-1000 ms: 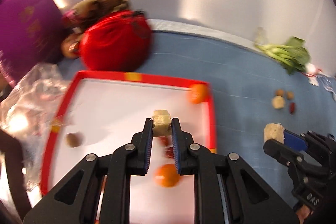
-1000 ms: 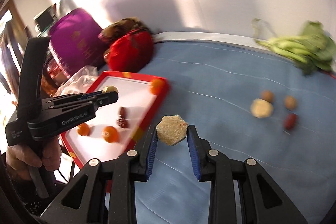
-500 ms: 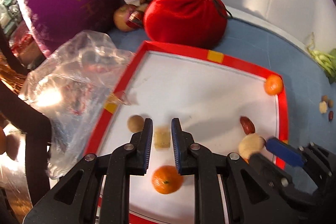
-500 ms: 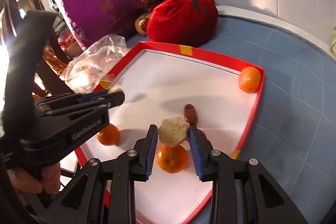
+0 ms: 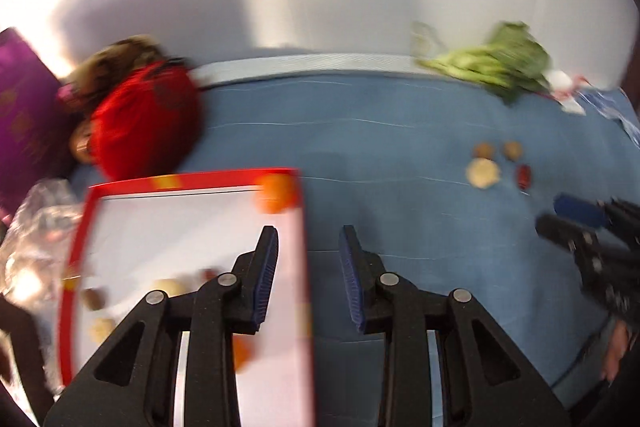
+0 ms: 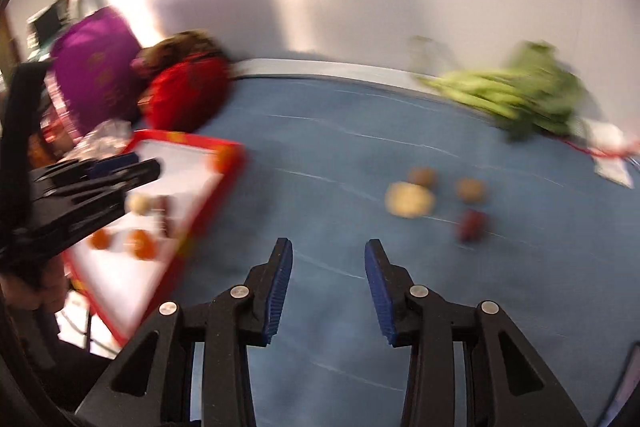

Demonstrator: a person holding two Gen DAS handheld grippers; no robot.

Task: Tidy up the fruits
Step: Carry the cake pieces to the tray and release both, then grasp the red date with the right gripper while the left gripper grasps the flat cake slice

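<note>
Gaping empty, left tool [image 5: 307, 233] and right tool [image 6: 328, 245]; red date [image 6: 473, 223] lies blurred, axis unclear.

Each camera sits on a gripper and looks forward over the blue surface [image 5: 400, 155] toward the white wall. The left one hangs close above the red tray [image 5: 188, 181]. The right one sits farther right. Both see the tray and green leaves [image 6: 516, 91].
</note>
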